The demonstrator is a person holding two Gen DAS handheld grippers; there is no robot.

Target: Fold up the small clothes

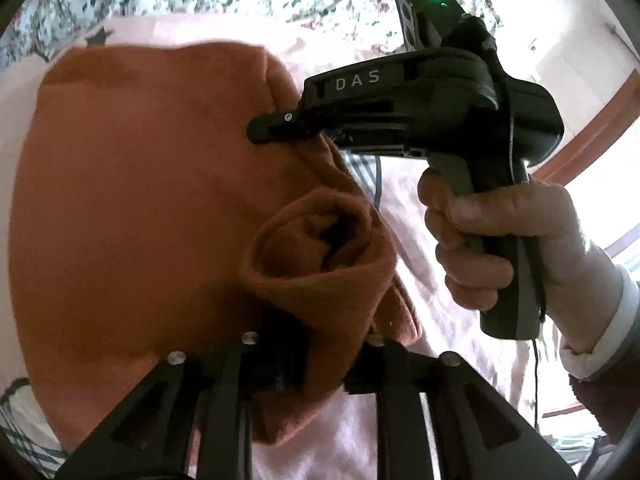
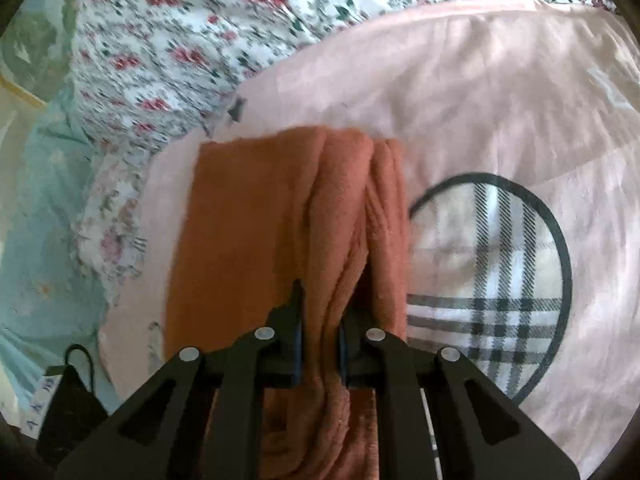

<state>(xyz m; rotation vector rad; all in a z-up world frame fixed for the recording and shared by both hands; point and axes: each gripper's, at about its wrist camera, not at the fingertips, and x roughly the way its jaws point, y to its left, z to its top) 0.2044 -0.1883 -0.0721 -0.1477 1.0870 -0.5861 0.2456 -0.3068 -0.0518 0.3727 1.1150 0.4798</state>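
Because each gripper pinches only a bunched edge of the rust-orange fleece garment (image 2: 248, 216), one likely slip is the thick pile sliding out of the jaws, or uneven pulling skewing the fold. The garment looks plush and heavy, gathered into ridges and one curled, rolled corner. It lies over a pink blanket (image 2: 500, 92) with a plaid circle patch (image 2: 492, 280), on a floral bedsheet (image 2: 200, 40). The left gripper (image 1: 316, 364) and the right gripper (image 2: 320, 344) both have jaws closed narrowly on the fabric.

A home bedroom: floral bedsheet (image 2: 168, 52), pink blanket (image 2: 460, 92) spread over it, wooden door frame (image 1: 592, 120)
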